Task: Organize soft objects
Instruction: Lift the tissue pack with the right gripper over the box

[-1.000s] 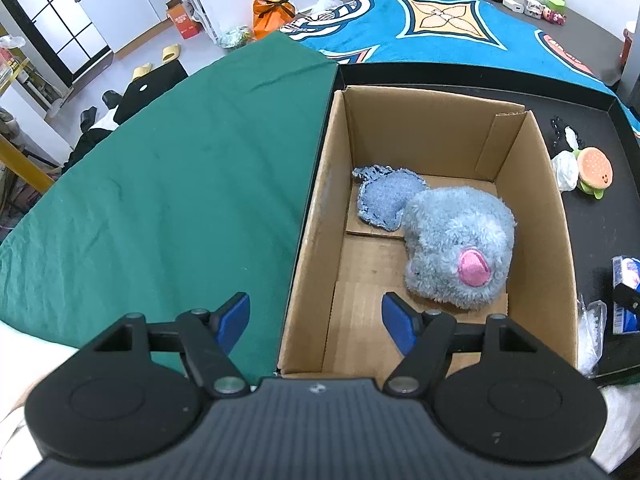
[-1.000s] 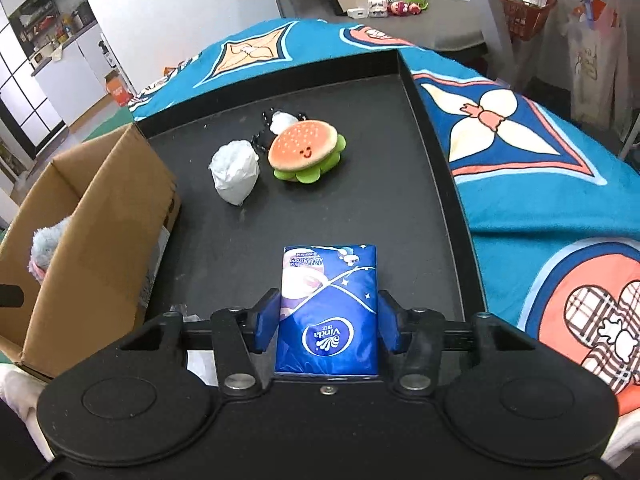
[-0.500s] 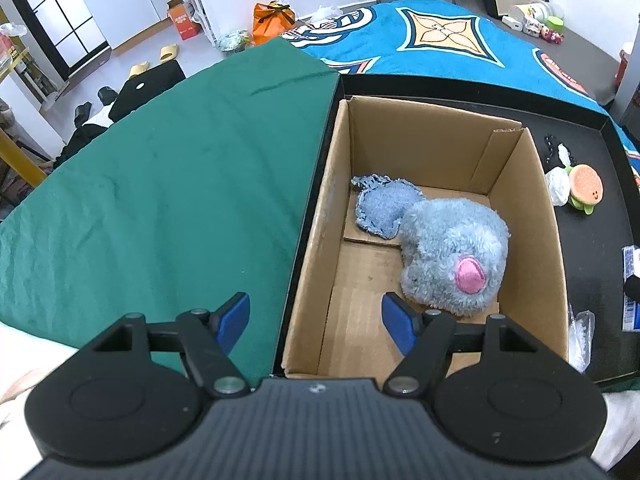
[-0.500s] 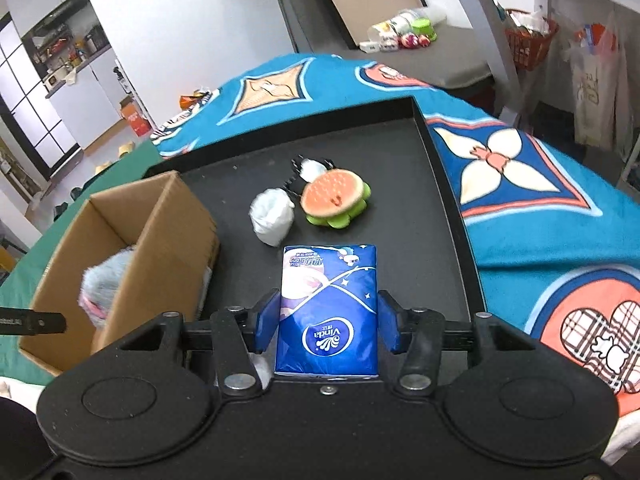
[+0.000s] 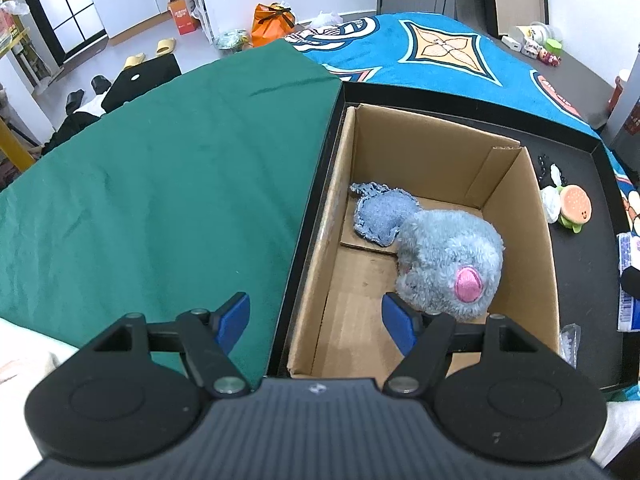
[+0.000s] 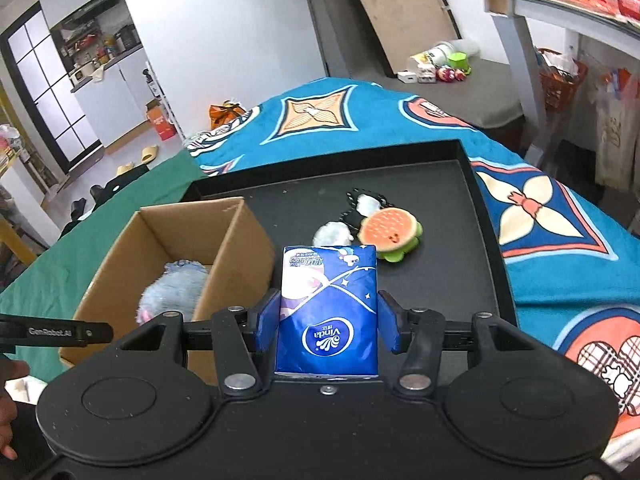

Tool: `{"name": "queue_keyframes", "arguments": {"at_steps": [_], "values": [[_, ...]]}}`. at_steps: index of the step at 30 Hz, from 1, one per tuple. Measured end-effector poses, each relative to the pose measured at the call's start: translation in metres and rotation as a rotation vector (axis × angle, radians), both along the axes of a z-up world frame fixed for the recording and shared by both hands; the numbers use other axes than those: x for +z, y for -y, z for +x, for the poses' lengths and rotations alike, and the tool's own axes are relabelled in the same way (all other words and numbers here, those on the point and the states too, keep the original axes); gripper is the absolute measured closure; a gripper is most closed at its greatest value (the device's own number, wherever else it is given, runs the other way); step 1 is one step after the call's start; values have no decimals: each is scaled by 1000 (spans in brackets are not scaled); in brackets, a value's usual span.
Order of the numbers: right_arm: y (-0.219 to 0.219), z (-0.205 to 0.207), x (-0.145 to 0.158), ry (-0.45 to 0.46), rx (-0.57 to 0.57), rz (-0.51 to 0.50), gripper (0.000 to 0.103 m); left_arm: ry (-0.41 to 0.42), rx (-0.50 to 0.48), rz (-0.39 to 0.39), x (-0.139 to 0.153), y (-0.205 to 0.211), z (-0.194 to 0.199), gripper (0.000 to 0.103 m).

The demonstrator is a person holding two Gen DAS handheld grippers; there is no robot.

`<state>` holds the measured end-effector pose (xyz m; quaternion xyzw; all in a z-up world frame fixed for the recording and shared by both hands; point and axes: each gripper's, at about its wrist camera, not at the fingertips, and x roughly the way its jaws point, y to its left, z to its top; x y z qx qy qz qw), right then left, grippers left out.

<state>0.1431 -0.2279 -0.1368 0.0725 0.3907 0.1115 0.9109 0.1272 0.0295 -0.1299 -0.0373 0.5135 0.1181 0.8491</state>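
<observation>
Two soft things already lay in the box (image 5: 516, 216): a grey plush (image 5: 448, 260) with a pink patch, and a scrap of blue denim (image 5: 380, 216) touching it on the far side. The box stood in the left end of a black tray (image 6: 464, 208), which rested on a bed under a blue patterned cover (image 6: 532, 264) and a green cloth (image 5: 160, 184).

The right claw (image 6: 328, 320) was clenched on a blue tissue pack (image 6: 328, 312), both blue pads pressed to its sides, and the pack hung above the tray floor just right of the box. Beyond the pack, on the tray, lay a burger plush (image 6: 390, 230), a white ball of fluff (image 6: 334, 234) touching it on the left, and a small black-and-white toy (image 6: 366, 202) just behind them.

The left claw (image 5: 316, 320) stood released with nothing between its pads, hovering over the near left wall of the box, one finger over the green cloth and the other over the box floor beside the grey plush.
</observation>
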Motion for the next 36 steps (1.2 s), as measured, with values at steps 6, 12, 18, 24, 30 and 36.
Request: {"name": "queue_keyframes", "arguments": {"at_steps": [6, 12, 18, 24, 30, 36], "values": [[-16, 1, 9, 16, 24, -14, 53, 11, 8, -26, -1, -6, -1, 32], [-33, 4, 15, 27, 48, -35, 53, 24, 18, -48, -1, -11, -2, 32], [-52, 8, 22, 45, 78, -49, 53, 25, 29, -76, -3, -16, -3, 35], [-71, 13, 27, 58, 99, -57, 53, 27, 31, -107, -6, -21, -2, 39], [-88, 20, 27, 58, 118, -71, 53, 19, 36, -144, -11, -28, -1, 54], [-102, 23, 27, 59, 134, -78, 53, -1, 39, -169, -18, -32, 3, 74]]}}
